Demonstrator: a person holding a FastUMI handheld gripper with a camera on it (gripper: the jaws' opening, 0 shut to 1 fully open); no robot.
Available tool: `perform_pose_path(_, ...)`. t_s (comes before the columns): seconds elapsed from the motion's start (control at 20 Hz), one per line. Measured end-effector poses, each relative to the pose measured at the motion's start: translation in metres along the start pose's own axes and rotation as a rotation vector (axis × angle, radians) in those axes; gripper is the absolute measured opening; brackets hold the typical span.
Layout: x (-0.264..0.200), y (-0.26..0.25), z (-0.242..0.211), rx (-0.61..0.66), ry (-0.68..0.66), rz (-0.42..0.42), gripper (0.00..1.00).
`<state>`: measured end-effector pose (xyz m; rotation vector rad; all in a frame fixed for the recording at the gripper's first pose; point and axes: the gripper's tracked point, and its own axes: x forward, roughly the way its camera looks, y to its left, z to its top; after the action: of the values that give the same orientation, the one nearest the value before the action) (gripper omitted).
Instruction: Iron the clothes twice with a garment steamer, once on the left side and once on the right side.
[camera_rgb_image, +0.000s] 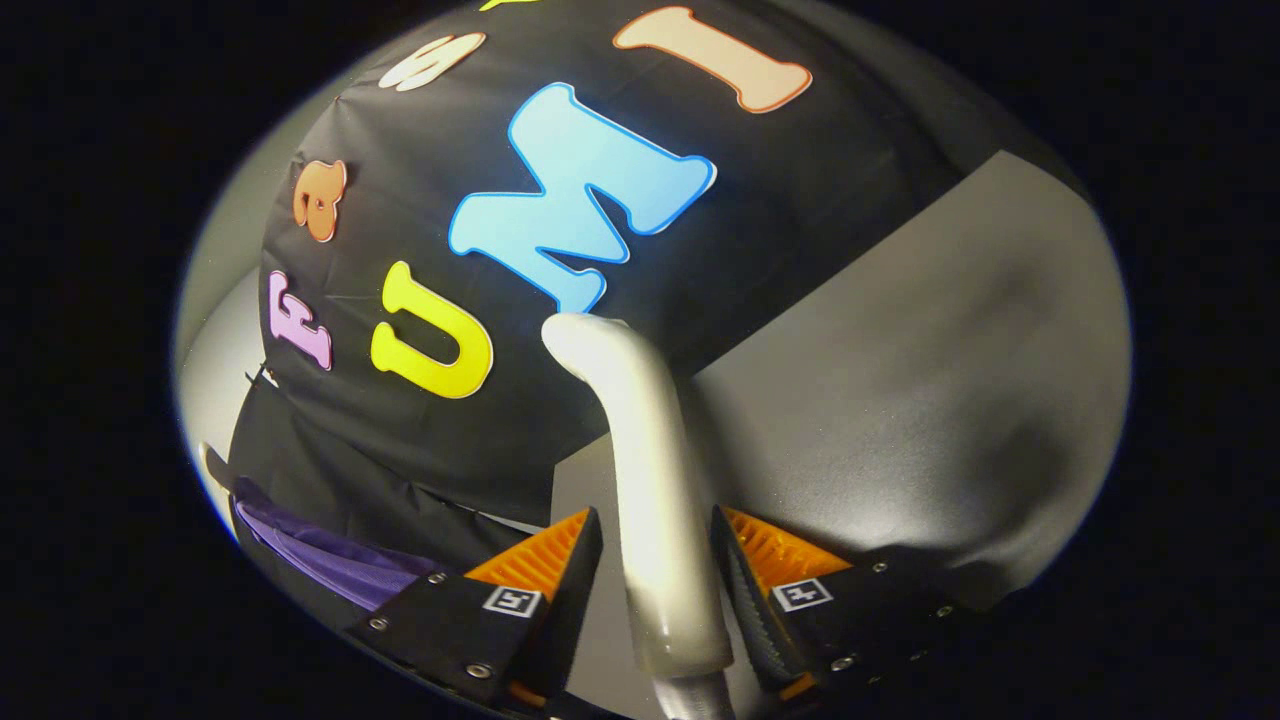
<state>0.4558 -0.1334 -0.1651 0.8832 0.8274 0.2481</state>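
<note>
1. Looking forward along the tool (655, 565) in the gripper view, its two fingers rise from below with the pale handle of the garment steamer (650, 480) standing between them.
2. The fingers sit close on either side of that handle, the left finger (560, 560) right against it and the right finger (745, 575) just beside it; whether both press firmly on it cannot be told for sure, though the handle looks pinched between them.
3. The steamer's handle is a smooth, off-white, rounded shaft that runs up from between the fingers and bends over to the left at its top end, where it ends in a blunt tip in front of the booth's black cloth wall (800, 180).
4. The whole scene appears tilted, with the wall leaning across the upper part.
5. To the right of the handle and beyond the right finger spreads a plain grey surface (920, 400), bright in places and shadowed in others.
6. A purple garment (330, 560) shows low to the left of the left finger, lying against a dark cloth, well apart from the steamer's bent tip.
</note>
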Motion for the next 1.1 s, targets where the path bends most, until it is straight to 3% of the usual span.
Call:
perform_pose_path(0.05,0.002,-0.002,0.002,0.015,0.012,0.000,0.56)
perform_pose_path(0.4,0.004,0.006,-0.004,0.017,0.034,0.025,0.37)
perform_pose_path(0.7,-0.003,0.009,-0.003,-0.020,0.007,-0.010,0.35)
perform_pose_path(1.1,-0.068,0.064,-0.014,-0.120,-0.133,0.018,0.35)
